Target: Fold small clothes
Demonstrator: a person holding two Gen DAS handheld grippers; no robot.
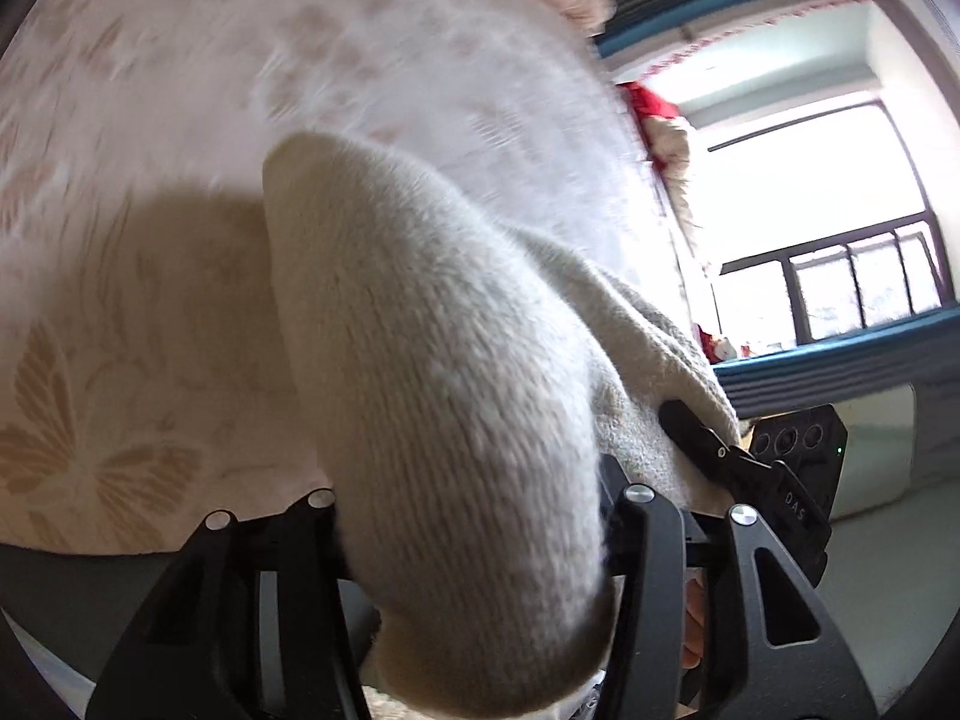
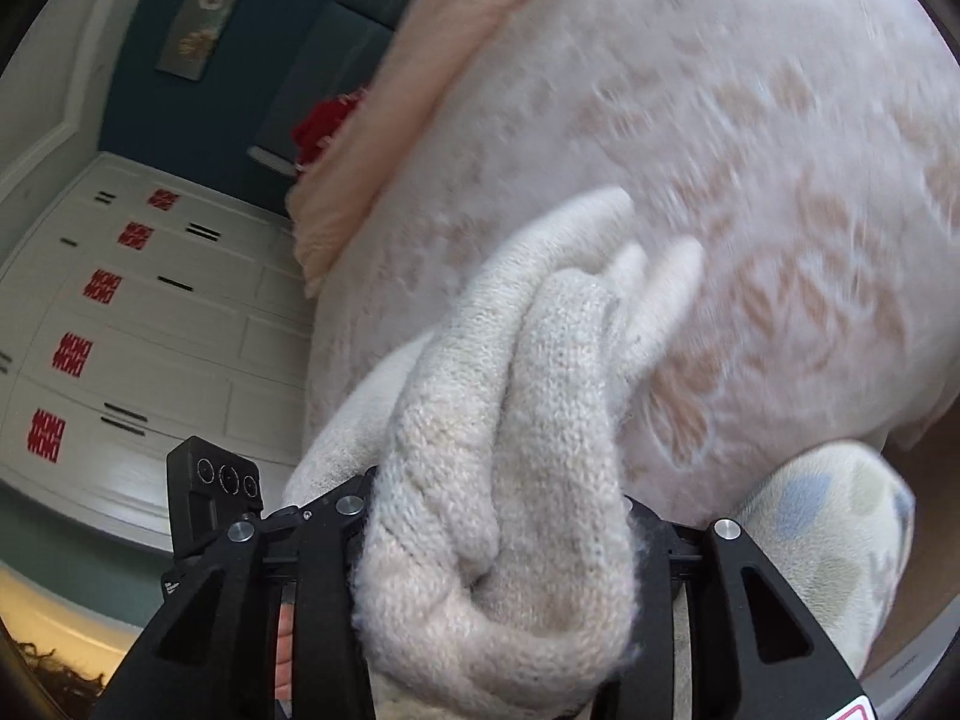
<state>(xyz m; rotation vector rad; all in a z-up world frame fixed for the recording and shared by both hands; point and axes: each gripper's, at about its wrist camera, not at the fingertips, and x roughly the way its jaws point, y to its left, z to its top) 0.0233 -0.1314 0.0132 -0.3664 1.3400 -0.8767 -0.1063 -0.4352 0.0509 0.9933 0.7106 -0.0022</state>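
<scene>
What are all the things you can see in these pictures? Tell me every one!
cream knitted garment: one, off-white, bunched in both grippers above the bed
bedspread: one, pale pink with tan leaf and butterfly print, under everything
fluffy pink blanket: one, pink, along the far edge of the bed
red item: one, red, beside the pink blanket; too blurred to name
spotted fleece: one, pale with blue and green dots, lower right of the right wrist view
cupboard doors: several, white with red paper cuts, left
window: one, bright, dark frame, right
left gripper: one, black, jaws shut on the garment
right gripper: one, black, jaws shut on the garment
</scene>
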